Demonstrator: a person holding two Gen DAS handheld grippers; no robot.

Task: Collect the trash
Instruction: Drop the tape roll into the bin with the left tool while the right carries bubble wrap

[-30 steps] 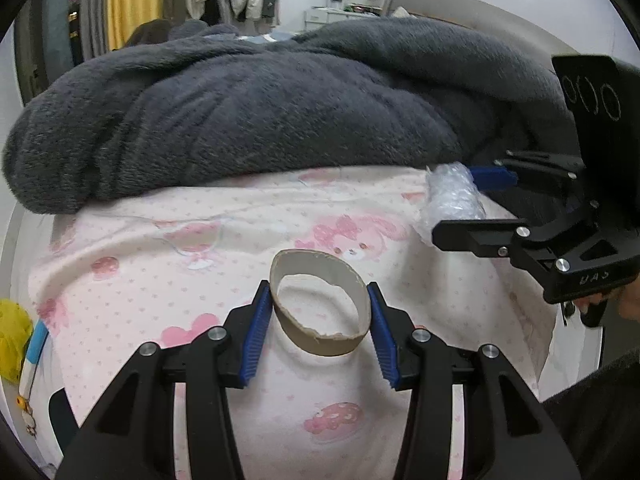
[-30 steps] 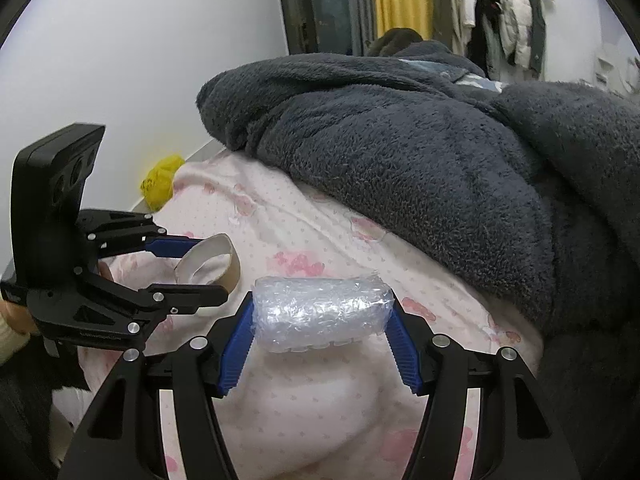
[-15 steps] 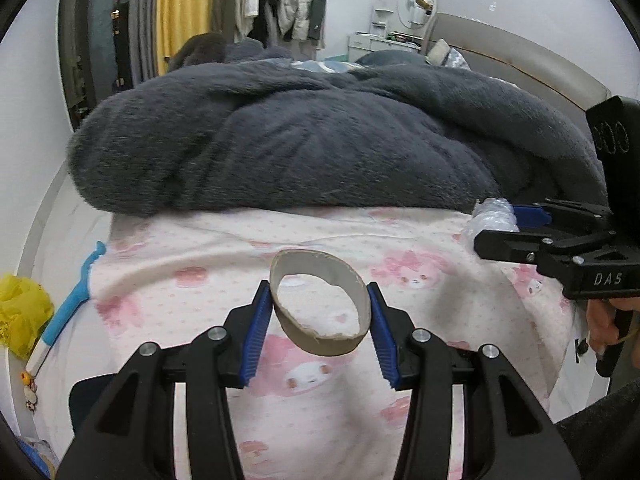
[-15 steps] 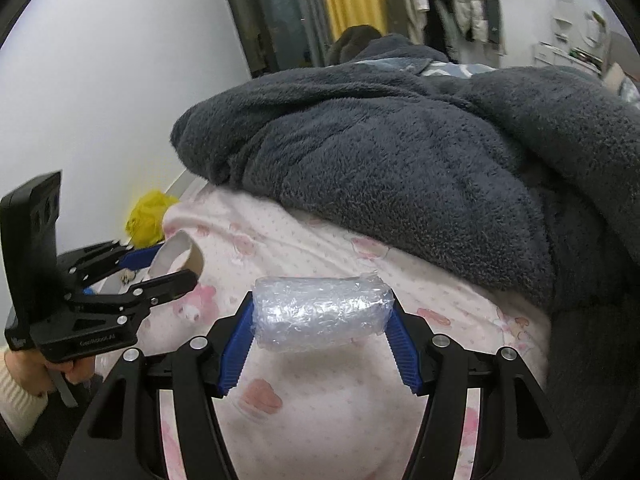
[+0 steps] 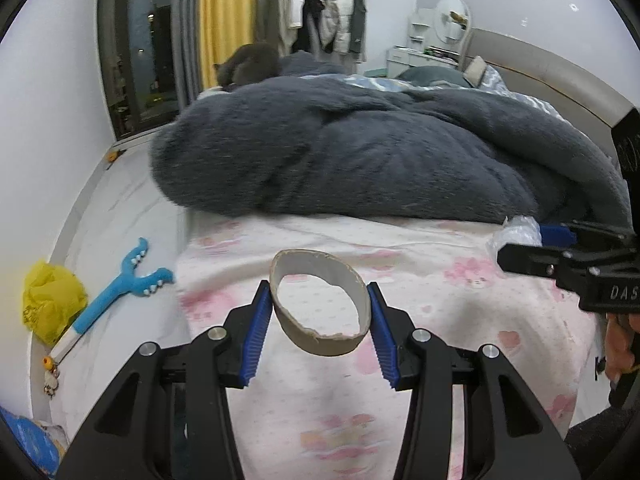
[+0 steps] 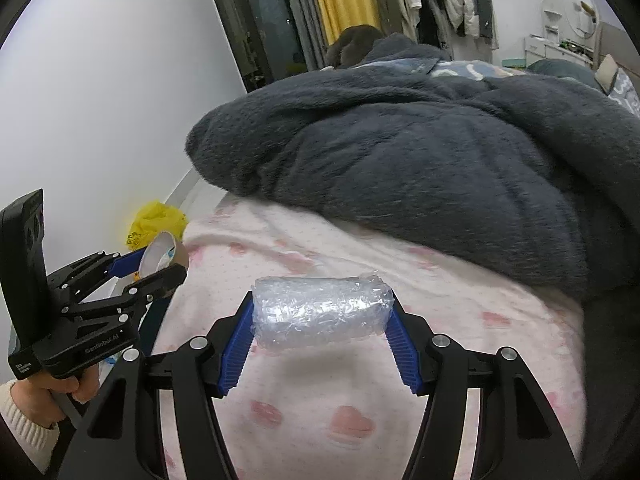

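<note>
Left gripper (image 5: 318, 312): clamped across a cardboard ring (image 5: 319, 307), lifted off the bed for carrying.
Right gripper (image 6: 322, 318): gripping a plastic roll (image 6: 322, 312) by its ends.
Below both: pink sheet (image 5: 440, 280).
Ahead: grey blanket (image 6: 400, 152).
Left, on the floor: yellow bag (image 5: 50, 304), likely the drop point.

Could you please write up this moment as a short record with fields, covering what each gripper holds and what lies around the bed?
left gripper: shut on cardboard ring, held above the sheet
right gripper: shut on bubble wrap roll, jaws on its two ends
bed: pink sheet in front, grey blanket heaped behind
floor: yellow bag by the wall, blue toy beside it
</note>
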